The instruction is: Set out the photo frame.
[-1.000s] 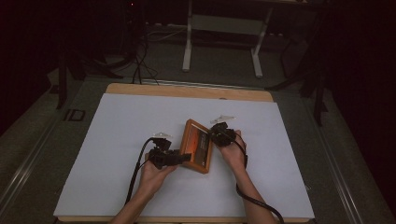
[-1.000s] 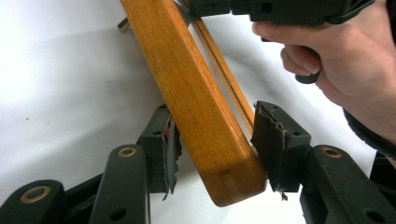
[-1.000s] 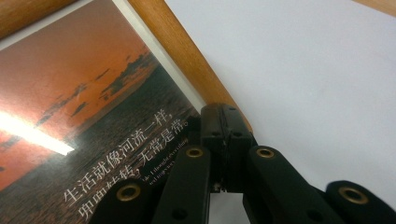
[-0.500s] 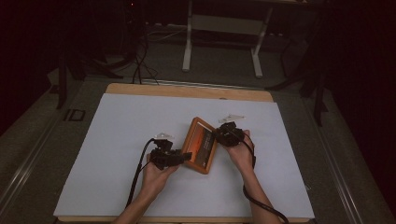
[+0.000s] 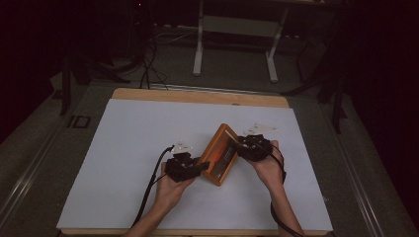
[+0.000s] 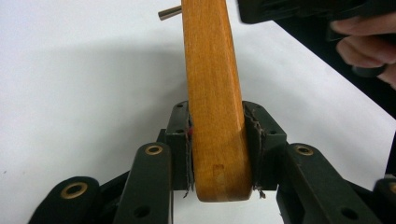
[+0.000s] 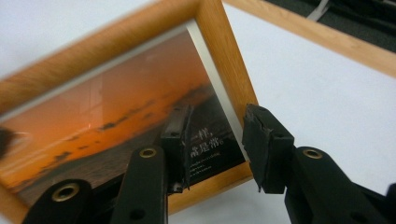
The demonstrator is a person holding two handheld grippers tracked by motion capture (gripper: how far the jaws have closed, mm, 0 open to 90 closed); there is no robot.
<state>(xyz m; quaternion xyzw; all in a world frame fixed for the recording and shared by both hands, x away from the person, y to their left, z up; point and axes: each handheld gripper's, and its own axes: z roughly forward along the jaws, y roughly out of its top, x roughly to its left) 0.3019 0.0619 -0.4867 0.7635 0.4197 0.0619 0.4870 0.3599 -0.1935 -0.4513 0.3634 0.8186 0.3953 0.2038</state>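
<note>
While my left gripper (image 6: 217, 154) stays clamped on the wooden picture frame (image 5: 222, 154), holding it tilted off the white table (image 5: 128, 148), my right gripper (image 7: 217, 140) straddles its corner, jaws parted. Frame lifted; placement apparently remains.

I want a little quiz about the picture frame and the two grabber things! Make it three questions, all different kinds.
1. True or false: the left gripper is shut on the frame's wooden edge.
2. The picture in the frame is mostly which colour? A) blue B) orange C) green
3. Fill the blank: the right gripper's jaws stand ____ around a corner of the frame, one over the picture, one outside the wood.

Key:
1. True. Both pads press the wood in the left gripper view.
2. B. It looks like a sunset scene.
3. Open. A gap shows between the outer jaw and the wood.
</note>
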